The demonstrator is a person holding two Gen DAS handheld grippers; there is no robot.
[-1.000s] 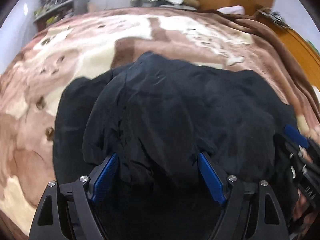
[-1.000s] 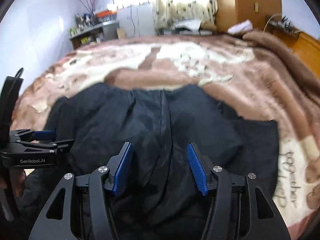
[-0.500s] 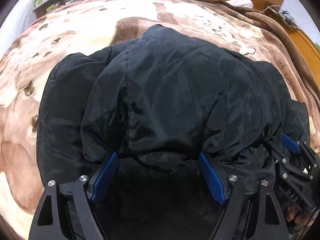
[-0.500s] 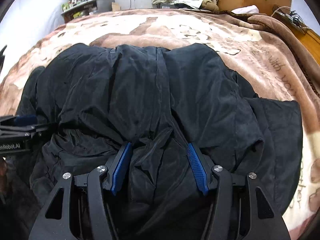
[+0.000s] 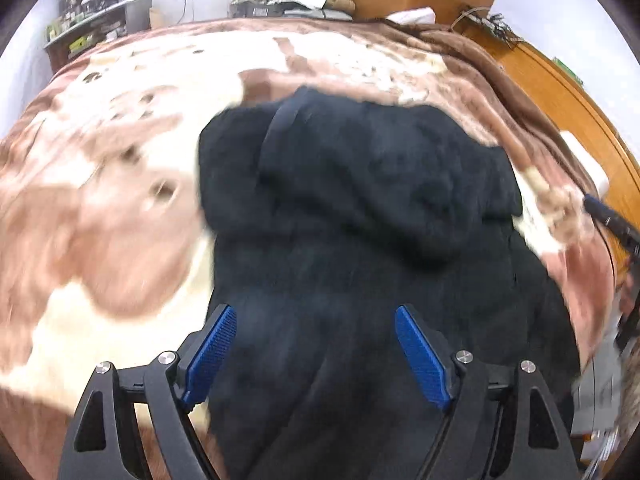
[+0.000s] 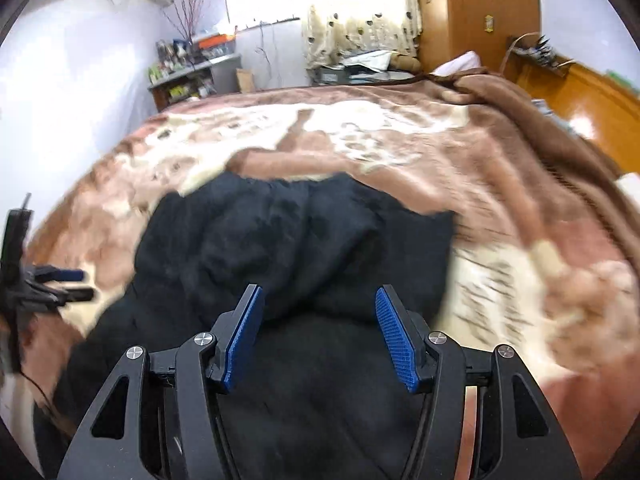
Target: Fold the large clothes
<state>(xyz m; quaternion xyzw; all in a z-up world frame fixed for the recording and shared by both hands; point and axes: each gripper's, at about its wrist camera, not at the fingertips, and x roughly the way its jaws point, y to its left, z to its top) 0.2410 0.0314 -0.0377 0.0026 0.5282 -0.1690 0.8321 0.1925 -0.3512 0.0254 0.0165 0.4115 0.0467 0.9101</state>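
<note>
A large black jacket [image 5: 360, 208] lies bunched on the brown and cream blanket [image 5: 120, 184]; it also shows in the right wrist view [image 6: 288, 240]. My left gripper [image 5: 316, 344] is open above the jacket's near part, its blue pads [image 5: 210, 356] wide apart with nothing between them. My right gripper [image 6: 320, 320] is open over the near edge of the jacket, empty. The left gripper shows at the left edge of the right wrist view [image 6: 60, 284]. The right gripper's finger shows at the right edge of the left wrist view [image 5: 608, 220]. Both views are motion-blurred.
The blanket covers a bed [image 6: 440, 152]. A wooden headboard [image 5: 560, 92] runs along the right. A wardrobe [image 6: 472, 12], a curtain [image 6: 360, 12] and a cluttered shelf [image 6: 188, 72] stand beyond the far edge. A white pillow [image 6: 460, 60] lies at the far right.
Both grippers have pulled back and up from the jacket. The jacket's lifted part has dropped onto the blanket in a folded heap farther away. Both stay open.
</note>
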